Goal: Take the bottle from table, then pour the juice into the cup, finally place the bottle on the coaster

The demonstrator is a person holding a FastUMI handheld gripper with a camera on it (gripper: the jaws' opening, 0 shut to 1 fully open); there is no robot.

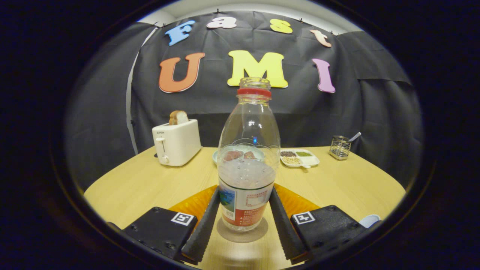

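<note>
1. Standing upright between the two fingers, the bottle point(247, 165) rests on a round coaster point(243, 233) on the wooden table point(150, 187), its mouth open and a red ring at the neck.
2. The gripper point(243, 225) has its fingers close along both sides of the bottle; whether they press on it or have just let go, I cannot tell.
3. The bottle is partly filled with a clear liquid, and a pale rim beside the right finger may be the cup point(369, 220), too cut off to judge its contents.
4. Since the bottle already sits on the coaster, the task looks at its final step, with only release and withdrawal likely left.
5. A toaster point(176, 142), a divided dish point(300, 158) and a wire holder point(339, 147) lie beyond.
</note>
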